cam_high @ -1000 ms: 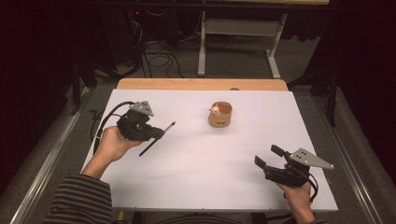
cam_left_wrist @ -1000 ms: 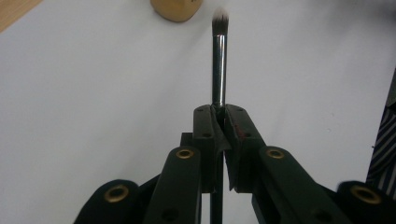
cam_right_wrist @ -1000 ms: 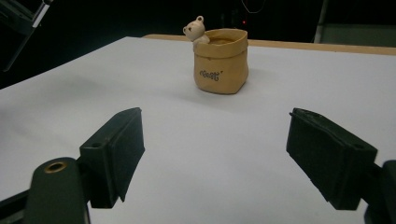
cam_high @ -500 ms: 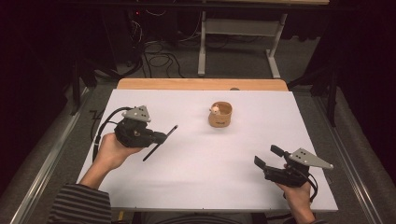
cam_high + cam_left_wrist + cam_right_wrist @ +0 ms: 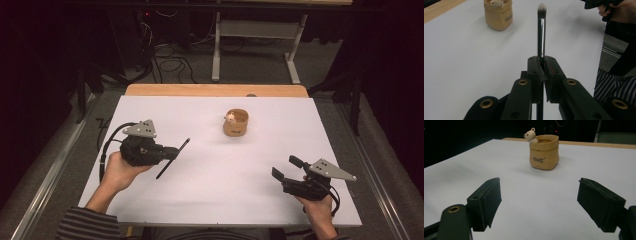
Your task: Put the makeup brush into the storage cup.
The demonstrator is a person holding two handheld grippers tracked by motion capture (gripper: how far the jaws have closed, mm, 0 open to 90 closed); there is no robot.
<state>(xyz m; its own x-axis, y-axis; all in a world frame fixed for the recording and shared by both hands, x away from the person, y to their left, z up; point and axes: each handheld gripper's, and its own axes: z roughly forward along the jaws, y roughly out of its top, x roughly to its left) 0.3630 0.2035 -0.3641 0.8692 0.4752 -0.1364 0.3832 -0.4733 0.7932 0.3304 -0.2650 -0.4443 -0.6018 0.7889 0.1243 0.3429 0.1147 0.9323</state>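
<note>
While my left gripper (image 5: 172, 150) pinches a brush (image 5: 541, 30) by its handle, bristles aimed toward the pot (image 5: 236, 122) for dropping in, my right gripper (image 5: 287, 168) waits spread, empty.

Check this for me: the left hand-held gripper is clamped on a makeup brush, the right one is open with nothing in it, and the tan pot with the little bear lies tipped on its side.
One part is wrong: the pot stands upright on the table, as the right gripper view shows. The rest holds: the left hand-held gripper is clamped on the brush, and the right hand-held gripper is open with nothing in it.
</note>
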